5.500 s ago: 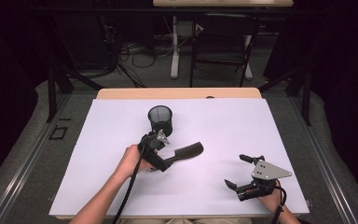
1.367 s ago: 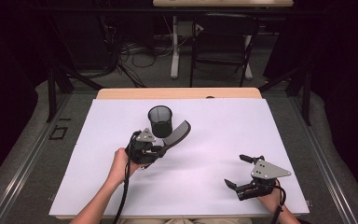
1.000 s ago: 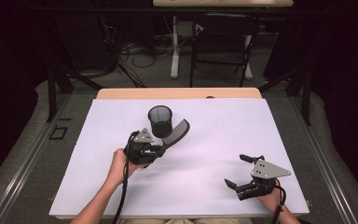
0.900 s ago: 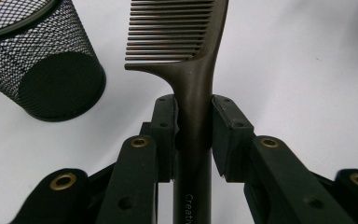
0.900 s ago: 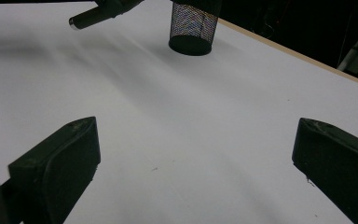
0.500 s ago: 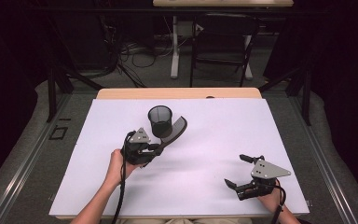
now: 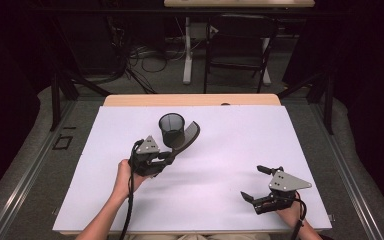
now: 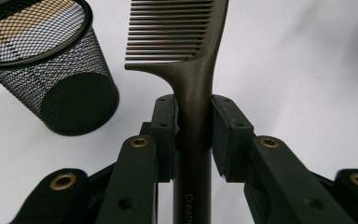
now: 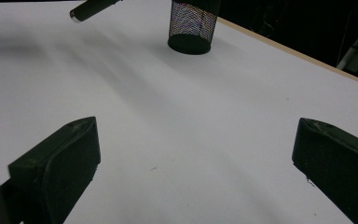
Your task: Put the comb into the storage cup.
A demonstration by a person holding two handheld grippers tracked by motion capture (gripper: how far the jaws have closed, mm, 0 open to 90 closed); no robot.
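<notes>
Near the front right corner of the white worktop, the right hand-held gripper rests low over the surface, its jaws spread wide apart with nothing between them. In the right gripper view the two black jaws frame only bare white surface.

Farther in, left of the middle of the worktop, the left hand-held gripper is held by a hand whose forearm comes in from the front edge. Its jaws are clamped on the handle of a dark comb. In the left gripper view the handle runs straight up between the two pads, which press on it from either side, and the toothed head sticks out well beyond the jaw tips, with the teeth pointing to the left of that view.

Beyond the gripper, toward the back edge, a black mesh cup stands upright on the worktop. In the high view the comb's head reaches up beside the cup's right side, close to its rim; whether they touch cannot be told.
</notes>
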